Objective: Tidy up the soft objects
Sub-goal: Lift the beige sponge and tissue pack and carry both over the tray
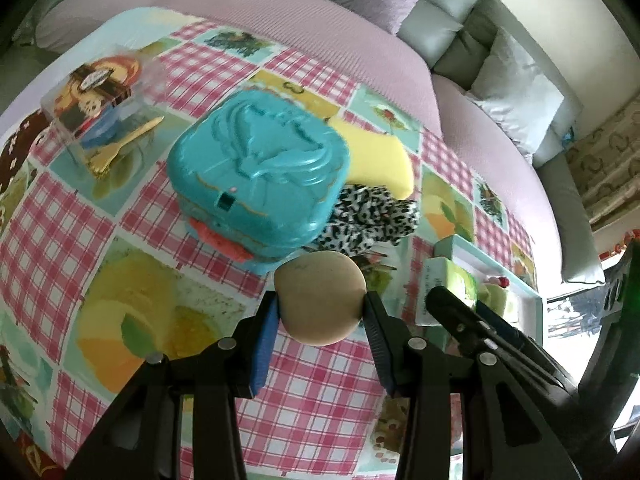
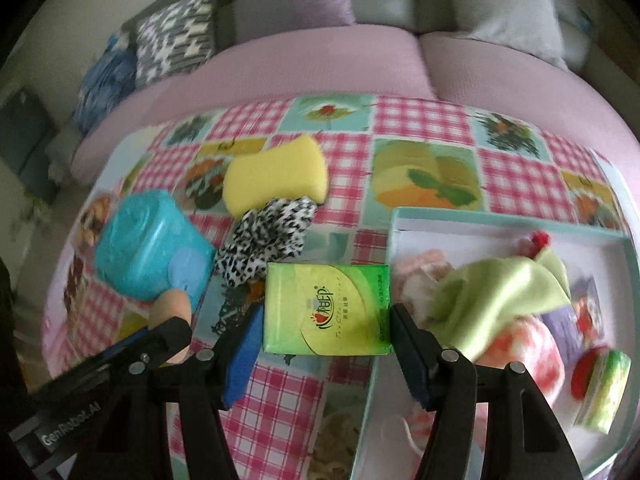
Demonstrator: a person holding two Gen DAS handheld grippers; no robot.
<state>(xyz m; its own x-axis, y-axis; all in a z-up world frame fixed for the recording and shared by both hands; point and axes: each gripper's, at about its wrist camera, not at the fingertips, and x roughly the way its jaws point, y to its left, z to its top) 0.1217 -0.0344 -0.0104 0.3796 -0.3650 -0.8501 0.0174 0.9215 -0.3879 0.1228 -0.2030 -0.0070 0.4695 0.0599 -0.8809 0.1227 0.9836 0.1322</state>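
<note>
Tissues (image 2: 326, 309), a green pack, sit clamped in the right gripper (image 2: 326, 332) just left of the tray (image 2: 394, 240). Left of them, the left gripper (image 1: 320, 312) squeezes a tan ball (image 1: 320, 298). Beyond lie a leopard cloth (image 2: 266, 236), teal case (image 1: 256, 164) and yellow sponge (image 2: 274, 174).

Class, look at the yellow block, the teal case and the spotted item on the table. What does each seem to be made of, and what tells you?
Yellow block: probably foam sponge, matte with rounded edges.
Teal case: hard moulded plastic, glossy highlights on raised relief.
Spotted item: soft fabric, crumpled and folded.
</note>
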